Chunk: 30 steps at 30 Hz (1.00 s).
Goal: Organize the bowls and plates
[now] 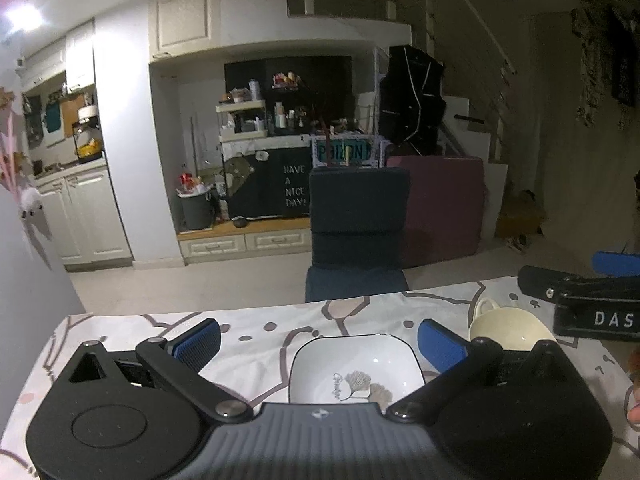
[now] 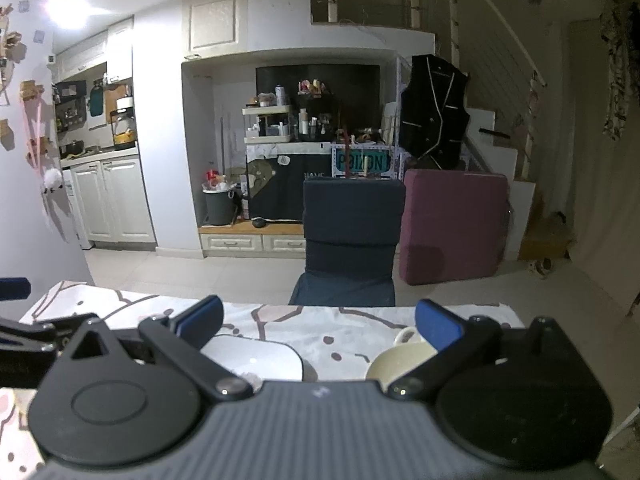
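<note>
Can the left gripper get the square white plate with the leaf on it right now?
Probably yes. The left gripper is open, and the square plate lies right in front between its fingers, with nothing on it. The cream cup sits off to the right, apart.

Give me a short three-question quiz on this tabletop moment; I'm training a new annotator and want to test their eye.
1. True or false: the left gripper is shut on the square white bowl.
2. Which dish has a handle? A) the square white bowl B) the cream cup C) neither
3. Fill in: beyond the far edge of the table stands a dark blue ____.

Key
1. False: it is open, with the bowl in view between its fingers, and nothing is gripped.
2. B: the handle shows at the cup's far side.
3. chair

The right gripper is open too, and empty.
</note>
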### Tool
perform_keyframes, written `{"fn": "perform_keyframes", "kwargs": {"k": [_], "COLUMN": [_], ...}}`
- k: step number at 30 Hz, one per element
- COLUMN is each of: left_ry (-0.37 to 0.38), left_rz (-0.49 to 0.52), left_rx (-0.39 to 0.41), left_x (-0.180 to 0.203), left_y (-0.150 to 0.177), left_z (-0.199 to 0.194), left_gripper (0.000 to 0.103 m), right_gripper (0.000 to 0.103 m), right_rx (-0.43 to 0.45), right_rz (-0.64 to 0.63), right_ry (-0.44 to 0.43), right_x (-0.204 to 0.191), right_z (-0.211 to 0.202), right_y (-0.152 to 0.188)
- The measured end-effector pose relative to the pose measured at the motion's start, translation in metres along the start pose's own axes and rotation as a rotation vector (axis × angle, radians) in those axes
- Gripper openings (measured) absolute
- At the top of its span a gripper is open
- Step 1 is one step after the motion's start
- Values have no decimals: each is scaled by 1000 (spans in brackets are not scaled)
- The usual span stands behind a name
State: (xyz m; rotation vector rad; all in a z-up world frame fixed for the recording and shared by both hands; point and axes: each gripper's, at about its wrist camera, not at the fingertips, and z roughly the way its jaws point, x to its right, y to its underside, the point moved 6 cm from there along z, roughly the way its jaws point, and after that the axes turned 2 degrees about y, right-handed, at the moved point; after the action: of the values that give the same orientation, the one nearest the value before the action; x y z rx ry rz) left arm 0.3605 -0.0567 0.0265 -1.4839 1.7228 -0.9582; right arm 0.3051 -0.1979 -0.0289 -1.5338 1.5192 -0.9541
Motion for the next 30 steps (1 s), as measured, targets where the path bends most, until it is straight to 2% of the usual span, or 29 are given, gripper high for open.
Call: {"fn": "perform_keyframes", "kwargs": {"k": [6,9,12,15,19,26,30], "left_ry": [-11,19,14,1,-3,23,39], "left_rz": [-2,12,-14,4,9,14,0], "left_rx": [-46,-95,-136,-182,-224,-299,-306], "left_x": [-13,-17,-25,-31,-36,-36,-39], "left_y": [10,19,31,43,53,78,87], "left_z": [49,74,96,119,140,171,180], "left_gripper": [103,103,103,103,103,103,103], "right_gripper": [103,103,103,103,103,103,103], "right_rx": [-57,-104,-145,-197,-297,-401,-437], "right_rz": [17,49,73,81,69,46,37], "right_ry": [-11,-23,-31,-22,-56,-47,-72], "right_x": [3,8,13,15,13,12,6], "right_z": [24,42,57,74,96,110,113], "right_y": [5,12,27,43,67,106,115]}}
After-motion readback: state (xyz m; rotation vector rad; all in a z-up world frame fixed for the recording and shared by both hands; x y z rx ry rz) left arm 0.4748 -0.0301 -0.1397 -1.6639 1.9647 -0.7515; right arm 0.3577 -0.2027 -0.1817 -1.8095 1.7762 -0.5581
